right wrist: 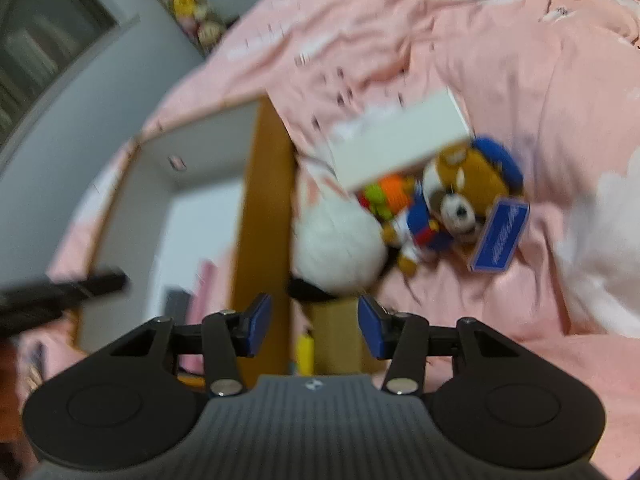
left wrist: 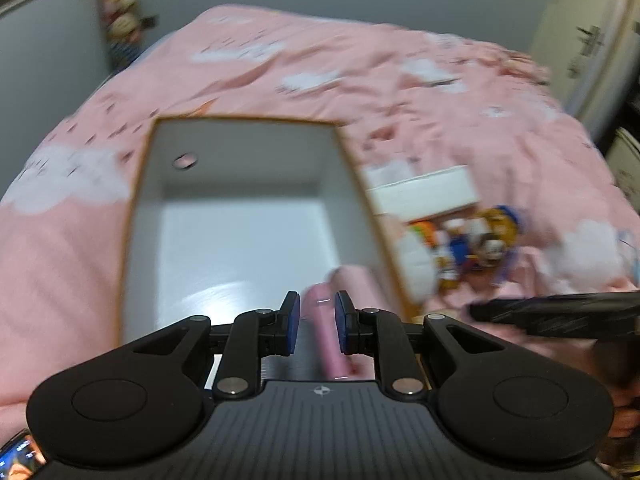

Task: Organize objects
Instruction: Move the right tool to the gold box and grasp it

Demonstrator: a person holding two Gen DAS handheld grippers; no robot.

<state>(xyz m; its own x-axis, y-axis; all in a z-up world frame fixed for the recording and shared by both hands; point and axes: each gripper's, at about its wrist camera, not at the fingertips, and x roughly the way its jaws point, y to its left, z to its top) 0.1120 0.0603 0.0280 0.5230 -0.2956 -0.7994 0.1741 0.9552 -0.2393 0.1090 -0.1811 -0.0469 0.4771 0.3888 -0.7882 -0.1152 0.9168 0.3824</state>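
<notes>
My left gripper (left wrist: 316, 322) is nearly closed and empty, low center over the white box (left wrist: 240, 232); a pink item (left wrist: 332, 336) lies below it. My right gripper (right wrist: 315, 326) stands half open, empty, with the teddy bear (right wrist: 460, 200) at upper right on the pink blanket (right wrist: 520, 80).

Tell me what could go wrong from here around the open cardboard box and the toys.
1. The open cardboard box sits on a soft, rumpled pink duvet; a nudge on its wall could tip it.
2. The brown teddy bear, white plush ball and white flat box lie bunched together; the open right gripper might drag a neighbour along.
</notes>
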